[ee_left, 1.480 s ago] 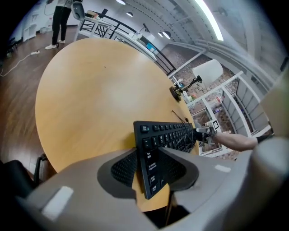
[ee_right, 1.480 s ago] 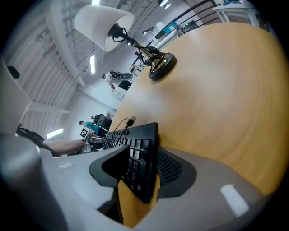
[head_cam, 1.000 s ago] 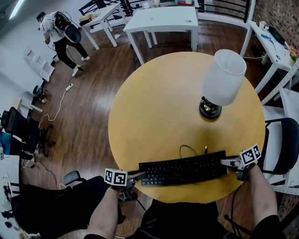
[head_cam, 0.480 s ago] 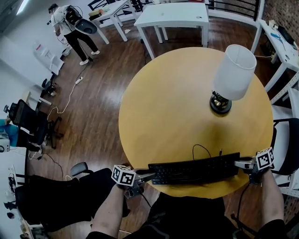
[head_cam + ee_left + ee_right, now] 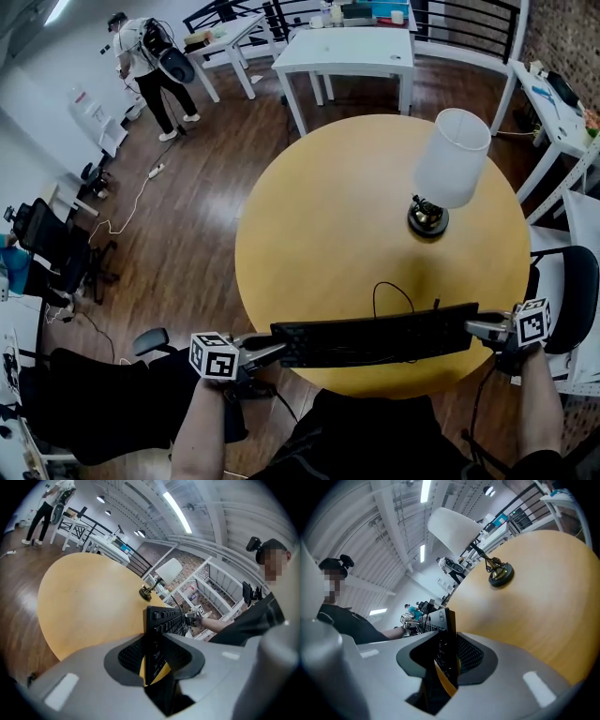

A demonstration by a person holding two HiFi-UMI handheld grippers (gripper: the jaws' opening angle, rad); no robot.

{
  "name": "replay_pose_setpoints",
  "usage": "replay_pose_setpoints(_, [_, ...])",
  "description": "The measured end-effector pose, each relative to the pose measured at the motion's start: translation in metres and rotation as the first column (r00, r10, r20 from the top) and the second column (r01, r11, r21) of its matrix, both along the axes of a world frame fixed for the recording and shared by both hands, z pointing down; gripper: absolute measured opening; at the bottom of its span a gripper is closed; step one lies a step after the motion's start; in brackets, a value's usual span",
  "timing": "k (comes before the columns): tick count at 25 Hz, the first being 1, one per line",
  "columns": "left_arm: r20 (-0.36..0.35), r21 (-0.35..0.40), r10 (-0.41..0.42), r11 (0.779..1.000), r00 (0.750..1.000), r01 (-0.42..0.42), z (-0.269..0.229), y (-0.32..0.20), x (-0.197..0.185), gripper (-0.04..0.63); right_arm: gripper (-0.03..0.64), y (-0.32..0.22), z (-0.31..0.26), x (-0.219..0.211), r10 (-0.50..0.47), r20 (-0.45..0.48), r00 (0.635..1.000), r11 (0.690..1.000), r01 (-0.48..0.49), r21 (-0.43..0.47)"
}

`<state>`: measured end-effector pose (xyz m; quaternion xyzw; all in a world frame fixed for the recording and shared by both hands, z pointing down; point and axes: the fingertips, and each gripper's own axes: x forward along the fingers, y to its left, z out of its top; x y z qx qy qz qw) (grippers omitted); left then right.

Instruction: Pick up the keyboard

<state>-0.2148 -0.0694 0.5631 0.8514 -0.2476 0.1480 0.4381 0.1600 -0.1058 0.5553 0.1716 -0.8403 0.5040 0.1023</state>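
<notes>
Item: keyboard [image 5: 375, 336], long axis ran left-right; my left fingers [image 5: 261, 350] and right fingers [image 5: 481, 327] clamped narrowly on opposite ends.

- A dark wood floor [image 5: 187, 216] ran through the room, glossy under the lights
- A round yellow table [image 5: 328, 234] stood nearest, with a white-shaded lamp [image 5: 452, 155] on a dark base near its far right edge
- Beyond it stood a white table [image 5: 347, 49], with a second white table [image 5: 223, 36] further left
- A black railing [image 5: 464, 17] lined the back, next to a brick wall [image 5: 562, 37]
- A white desk [image 5: 553, 98] and a black chair [image 5: 567, 286] stood at the right
- Office chairs [image 5: 47, 248] sat by the white wall [image 5: 33, 112] at the left
- A person [image 5: 141, 56] stood at the far left, and a cable [image 5: 127, 202] trailed over the floor
- Strip lights [image 5: 177, 512] ran along the ceiling
</notes>
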Motion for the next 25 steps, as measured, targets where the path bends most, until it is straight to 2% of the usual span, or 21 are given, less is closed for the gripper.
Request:
replay_pose_setpoints(5, [0.030, 0.075, -0.034, 0.997, 0.999, 0.031, -0.050, 0.010, -0.009, 0.115, 0.117, 0.009, -0.042, -0.010, 0.015, 0.009, 1.000, 0.996, -0.015, 0.083])
replay_pose_setpoints(9, [0.018, 0.126, -0.046, 0.991, 0.999, 0.043, -0.080, 0.017, -0.006, 0.117, 0.117, 0.014, -0.080, -0.009, 0.034, 0.018, 0.999, 0.989, -0.037, 0.147])
replay_pose_setpoints(16, [-0.032, 0.176, -0.062, 0.982, 0.998, 0.066, -0.103, 0.030, -0.010, 0.117, 0.110, 0.019, -0.129, -0.014, 0.046, 0.014, 0.999, 0.970, -0.048, 0.237])
replay_pose_setpoints(25, [-0.013, 0.222, -0.061, 0.973, 0.998, 0.062, -0.119, 0.029, -0.015, 0.118, 0.106, 0.024, -0.143, -0.019, 0.009, 0.005, 1.000, 0.957, -0.010, 0.291])
